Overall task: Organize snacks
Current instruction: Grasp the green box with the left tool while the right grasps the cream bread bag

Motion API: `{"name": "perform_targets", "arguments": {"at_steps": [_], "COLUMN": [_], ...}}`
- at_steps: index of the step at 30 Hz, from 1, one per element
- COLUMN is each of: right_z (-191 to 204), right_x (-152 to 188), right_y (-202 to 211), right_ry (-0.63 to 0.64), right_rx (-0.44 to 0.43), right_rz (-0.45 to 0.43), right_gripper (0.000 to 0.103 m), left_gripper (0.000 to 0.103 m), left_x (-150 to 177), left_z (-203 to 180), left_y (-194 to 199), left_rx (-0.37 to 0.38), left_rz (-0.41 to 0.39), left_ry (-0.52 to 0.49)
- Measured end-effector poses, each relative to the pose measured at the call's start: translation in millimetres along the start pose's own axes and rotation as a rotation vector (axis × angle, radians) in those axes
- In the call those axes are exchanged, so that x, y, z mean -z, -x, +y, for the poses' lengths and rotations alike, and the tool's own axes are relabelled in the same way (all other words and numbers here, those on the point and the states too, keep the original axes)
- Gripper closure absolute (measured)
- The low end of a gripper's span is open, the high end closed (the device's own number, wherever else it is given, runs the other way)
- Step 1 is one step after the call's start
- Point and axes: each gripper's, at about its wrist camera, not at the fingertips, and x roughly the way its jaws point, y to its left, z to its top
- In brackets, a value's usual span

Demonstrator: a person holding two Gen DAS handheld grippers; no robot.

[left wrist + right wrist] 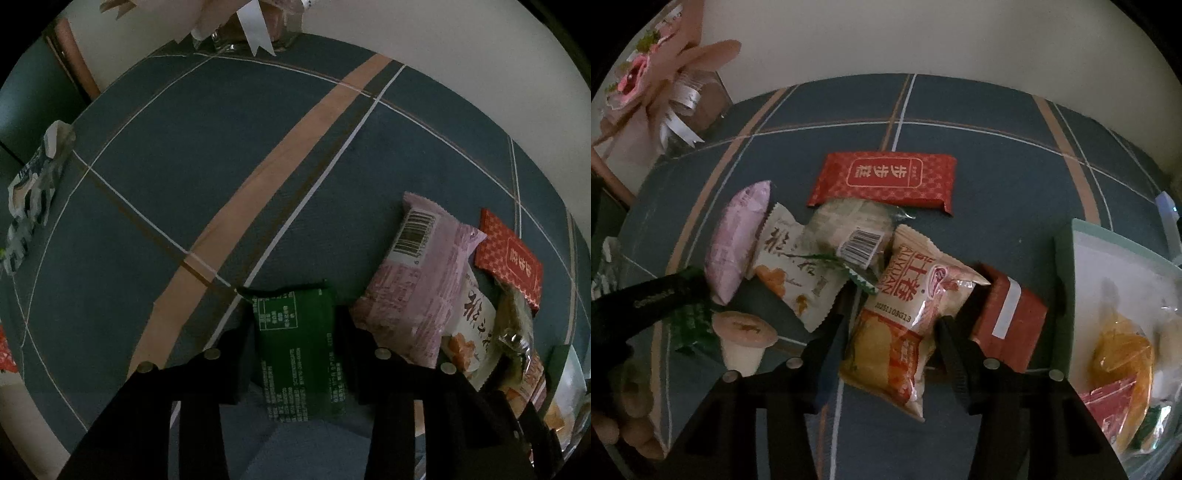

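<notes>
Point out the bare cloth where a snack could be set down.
Free: the wide stretch of tablecloth between the green packet and the glass vase; also behind the red packet. Crowded: the snack pile around the orange packet, up to the tray.

Red flat packet (pixel 882 181) carries 步步糕 in a framed label. The orange-and-white snack bag (pixel 905 314) reads "AILIYUAN", with 20251108G13 stamped beneath. Barcodes show on the clear-wrapped snack (pixel 858 243) and the pink packet (pixel 413 232). Green packet (pixel 301 347): white print, too small to read.
</notes>
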Motion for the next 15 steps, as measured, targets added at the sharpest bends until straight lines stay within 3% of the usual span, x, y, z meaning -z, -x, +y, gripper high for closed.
{"name": "perform_targets", "arguments": {"at_steps": [11,15], "right_z": [-3,-6], "right_x": [3,2], "right_y": [-5,0], "right_ry": [-0.009,-0.017], "right_rx": [-0.011,-0.008], "right_rz": [-0.012,-0.016], "right_gripper": [0.050,0.059], "left_gripper": [0.061,0.062], "left_x": [6,5], "left_z": [-10,-7], "left_y": [-2,4], "left_rx": [-0.014,0.016], "left_rz": [0.014,0.013], "left_ry": [-0.001,0.017]}}
